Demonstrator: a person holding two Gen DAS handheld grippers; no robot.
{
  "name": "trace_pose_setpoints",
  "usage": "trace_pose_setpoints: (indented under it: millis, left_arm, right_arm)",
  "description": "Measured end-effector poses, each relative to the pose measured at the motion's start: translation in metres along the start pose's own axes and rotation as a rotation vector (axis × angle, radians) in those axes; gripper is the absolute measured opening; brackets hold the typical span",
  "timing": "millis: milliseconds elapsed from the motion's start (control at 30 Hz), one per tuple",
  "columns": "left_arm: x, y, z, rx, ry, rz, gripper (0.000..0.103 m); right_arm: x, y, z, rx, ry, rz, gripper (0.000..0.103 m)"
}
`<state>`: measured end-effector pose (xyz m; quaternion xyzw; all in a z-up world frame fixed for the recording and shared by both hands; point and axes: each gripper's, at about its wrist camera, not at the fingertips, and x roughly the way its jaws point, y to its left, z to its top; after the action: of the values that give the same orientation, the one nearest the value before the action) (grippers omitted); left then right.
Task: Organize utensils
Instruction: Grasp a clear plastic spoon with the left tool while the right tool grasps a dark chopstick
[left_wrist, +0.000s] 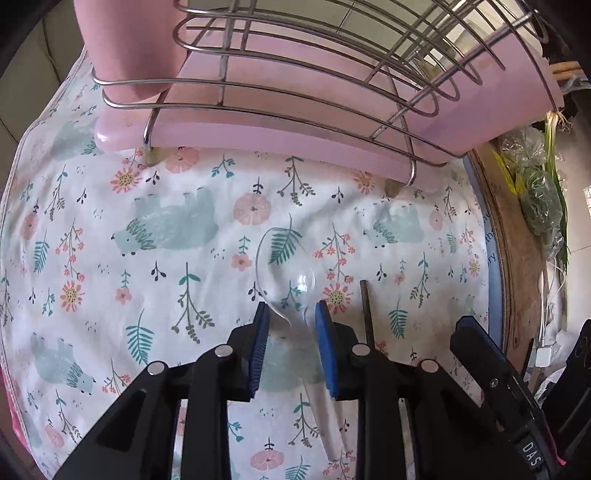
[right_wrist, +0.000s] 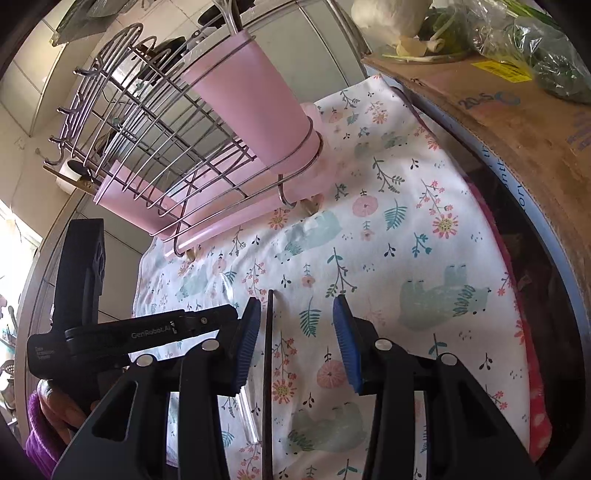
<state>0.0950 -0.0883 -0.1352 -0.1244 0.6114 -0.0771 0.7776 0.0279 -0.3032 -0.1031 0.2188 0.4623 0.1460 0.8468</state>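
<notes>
Cloth (left_wrist: 192, 236): floral print with pale green animals, spread over the work surface; all utensils lie on it.
Spoon (left_wrist: 286, 273): clear plastic, flat on the cloth, bowl toward 12 o'clock in the left wrist view, handle running to 6 o'clock under the left gripper.
Left gripper (left_wrist: 291, 314): pointed steeply down over the spoon; blue pads (left_wrist: 260, 343) stand partly apart, one on each side of the neck just below the bowl. Contact with the spoon cannot be told.
Chopstick (right_wrist: 268, 369): dark, thin, flat on the cloth, at 3 o'clock of the spoon and near it, roughly parallel to its handle.
Right gripper (right_wrist: 295, 306): fingers about half open, straddling the chopstick; the stick lies nearer the left-hand pad, apart from both pads, nothing gripped.
Rack (right_wrist: 155, 122): wire dish rack on a pink tray, at 12 o'clock beyond the utensils, feet on the cloth.
Cup (right_wrist: 255, 107): pink holder hung in the rack's near corner, clear handles standing in it.
Box (right_wrist: 517, 122): cardboard, at 3 o'clock of the cloth, bagged greens on top.
Hand (right_wrist: 55, 406): purple sleeve, at 8 o'clock in the right wrist view, under the left gripper's body.
</notes>
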Motion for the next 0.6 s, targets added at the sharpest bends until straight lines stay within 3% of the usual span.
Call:
trace_pose_setpoints:
  millis: [200,467,600]
  left_arm:
    - [0.001,-0.014,-0.003,0.052,-0.017,0.010,0.005]
    - [-0.019,0.009,-0.004,0.032,-0.071,-0.046,0.004]
    - [-0.029,0.026,-0.009,0.010,-0.094,-0.080,0.004]
  right_arm:
    - [0.002,0.001,0.000,-0.003,0.020,0.012,0.041]
    - [0.015,0.004,0.005,0.046,0.125,0.116,0.041]
    - [0.028,0.015,0.010,0.026,0.183,0.098,0.036]
